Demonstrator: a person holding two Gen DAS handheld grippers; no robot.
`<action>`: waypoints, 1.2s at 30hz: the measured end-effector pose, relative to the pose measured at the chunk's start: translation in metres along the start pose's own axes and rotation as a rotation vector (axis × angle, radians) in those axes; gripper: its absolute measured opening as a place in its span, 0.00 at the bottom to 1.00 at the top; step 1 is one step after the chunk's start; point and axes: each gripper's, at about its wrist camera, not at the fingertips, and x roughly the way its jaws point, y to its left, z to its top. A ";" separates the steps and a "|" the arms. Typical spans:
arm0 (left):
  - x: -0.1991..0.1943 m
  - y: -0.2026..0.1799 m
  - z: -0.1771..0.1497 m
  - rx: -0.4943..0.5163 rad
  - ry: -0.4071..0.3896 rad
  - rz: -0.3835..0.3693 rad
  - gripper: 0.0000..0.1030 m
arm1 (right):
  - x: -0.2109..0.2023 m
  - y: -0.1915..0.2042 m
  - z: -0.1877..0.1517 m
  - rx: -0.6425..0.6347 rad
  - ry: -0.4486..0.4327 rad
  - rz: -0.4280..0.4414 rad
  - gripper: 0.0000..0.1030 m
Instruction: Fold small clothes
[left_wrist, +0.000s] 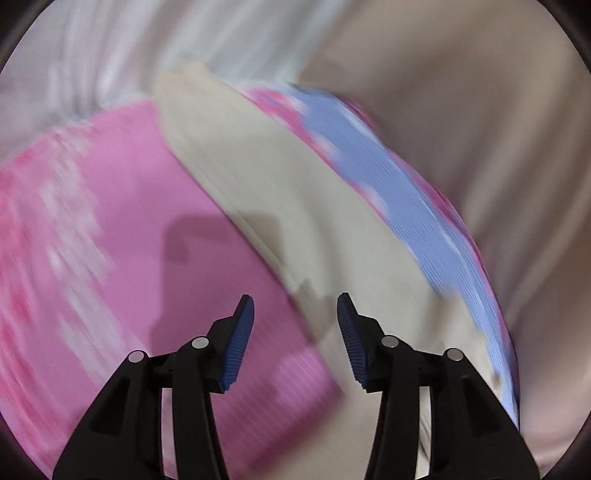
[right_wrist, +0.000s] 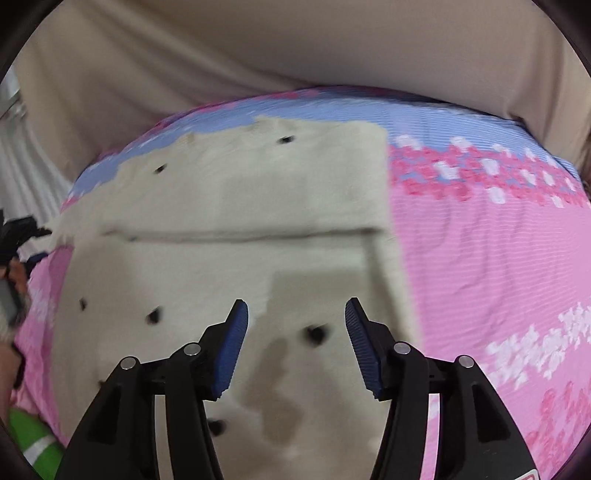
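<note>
A cream garment with small dark spots (right_wrist: 236, 206) lies flat on a pink and blue patterned bedsheet (right_wrist: 480, 258), with a fold line across its middle. In the left wrist view the same cream garment (left_wrist: 280, 206) runs diagonally, blurred by motion. My left gripper (left_wrist: 295, 314) is open and empty, above the garment's edge where it meets the pink sheet (left_wrist: 110, 229). My right gripper (right_wrist: 296, 317) is open and empty, above the near part of the garment.
A beige curtain or cloth (right_wrist: 295, 48) hangs behind the bed. A green item with a white stripe (right_wrist: 33, 439) and a dark and white item (right_wrist: 22, 236) lie at the left edge of the bed.
</note>
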 end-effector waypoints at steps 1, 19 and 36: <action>0.004 0.016 0.016 -0.031 -0.017 0.021 0.44 | 0.003 0.013 -0.002 -0.010 0.016 0.012 0.56; 0.047 0.032 0.157 0.001 -0.119 0.051 0.08 | 0.023 0.129 -0.013 -0.076 0.103 0.055 0.58; -0.098 -0.287 -0.204 0.587 0.155 -0.534 0.13 | -0.031 -0.047 -0.038 0.178 -0.033 -0.002 0.61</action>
